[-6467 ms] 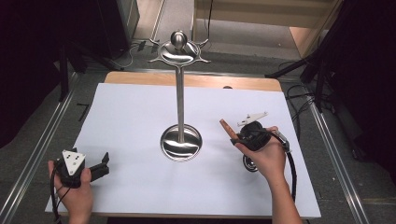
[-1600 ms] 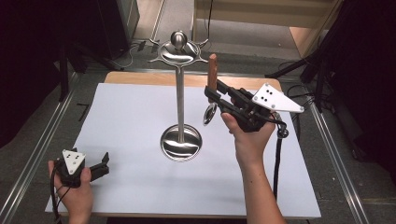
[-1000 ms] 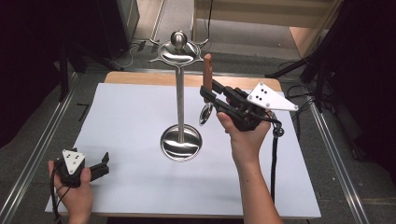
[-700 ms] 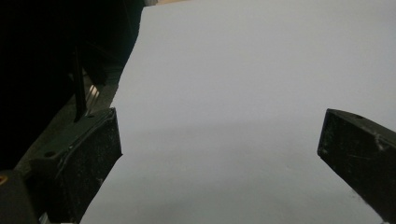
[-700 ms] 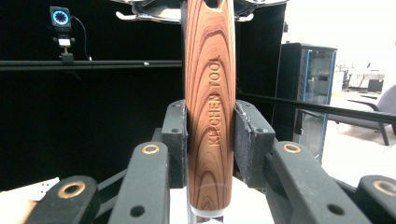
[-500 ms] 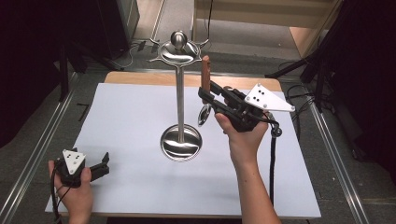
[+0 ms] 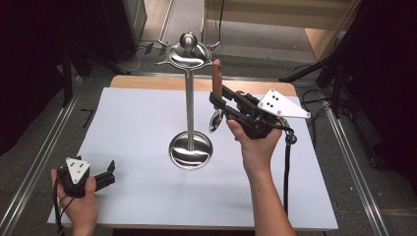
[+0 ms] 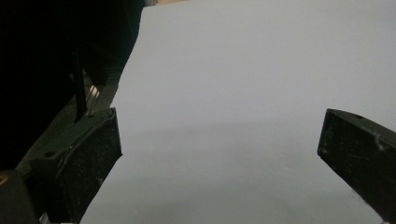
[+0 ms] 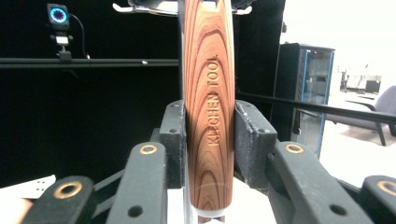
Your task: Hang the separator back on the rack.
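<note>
A steel utensil stand [image 7: 190, 98] with a round base and a hooked top ring rises from the middle of the white table. My right gripper [image 7: 216, 98] is shut on a wooden-handled kitchen tool [image 7: 216, 73], held upright just right of the stand's pole. Its metal spoon end [image 7: 215, 120] hangs below the jaws. In the right gripper view the handle [image 9: 208, 107] reads "KITCHEN TOOL" and sits clamped between both pads, with the gripper [image 9: 208, 140] facing the stand's top ring [image 9: 182, 5]. My left gripper [image 7: 109, 173] rests open at the front left, and its own view [image 8: 219, 154] has bare table between the jaws.
The white table surface [image 7: 147, 123] lies around the stand's base [image 7: 191, 150]. Metal rails [image 7: 39, 157] run along both table sides. Dark stands and cables [image 7: 339, 64] crowd the floor beyond the far right edge.
My right gripper lifted the wooden-handled tool from the table's right side and carried it left, up toward the stand's top. The left gripper stayed put.
</note>
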{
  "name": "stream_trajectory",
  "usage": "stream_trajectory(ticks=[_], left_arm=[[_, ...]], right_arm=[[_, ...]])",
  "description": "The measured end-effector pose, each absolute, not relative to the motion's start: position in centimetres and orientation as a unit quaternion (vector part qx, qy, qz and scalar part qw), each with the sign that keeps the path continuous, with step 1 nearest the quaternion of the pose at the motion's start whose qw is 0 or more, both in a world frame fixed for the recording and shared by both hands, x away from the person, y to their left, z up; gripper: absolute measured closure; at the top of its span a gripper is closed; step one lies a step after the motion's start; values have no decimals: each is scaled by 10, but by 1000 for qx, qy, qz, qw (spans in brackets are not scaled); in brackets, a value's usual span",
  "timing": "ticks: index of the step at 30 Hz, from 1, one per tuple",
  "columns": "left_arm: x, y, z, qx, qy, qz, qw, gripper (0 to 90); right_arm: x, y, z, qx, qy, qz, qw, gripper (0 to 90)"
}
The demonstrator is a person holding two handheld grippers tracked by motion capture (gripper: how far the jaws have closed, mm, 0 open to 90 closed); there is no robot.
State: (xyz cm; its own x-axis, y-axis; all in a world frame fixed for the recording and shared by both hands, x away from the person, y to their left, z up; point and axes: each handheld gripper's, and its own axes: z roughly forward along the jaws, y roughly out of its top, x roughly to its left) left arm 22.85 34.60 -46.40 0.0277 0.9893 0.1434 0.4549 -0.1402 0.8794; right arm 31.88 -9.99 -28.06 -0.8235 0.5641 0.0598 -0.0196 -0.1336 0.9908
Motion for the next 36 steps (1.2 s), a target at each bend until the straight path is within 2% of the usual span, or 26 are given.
stream_trajectory(ticks=[3,11,12,13,15,16,17,19,20,21,36], left_arm=[[229,346,-464,636,567,406,329,3],[229,346,-464,636,567,406,329,3],[229,346,-464,636,567,406,329,3],[229,346,-464,636,567,406,329,2],[229,346,-464,636,567,406,329,3],[229,346,-464,636,567,406,329,2],[229,346,-464,636,567,406,329,3],[229,346,-464,636,567,407,329,3],[229,346,-464,636,567,406,329,2],[229,346,-464,636,567,406,329,3],[229,346,-464,636,568,407,329,3]], right_arm=[[319,-101,-280,220,627,721,198,620],[316,-104,-283,236,644,703,191,412],[316,-104,-283,236,644,703,191,412],[315,-105,-285,244,646,695,201,337],[315,-106,-285,248,646,692,204,301],[314,-106,-287,263,649,684,204,186],[314,-106,-288,268,649,681,207,136],[313,-106,-288,279,650,675,207,108],[314,-108,-291,289,655,668,202,24],[315,-109,-292,294,658,664,198,0],[313,-124,-328,323,673,627,224,0]])
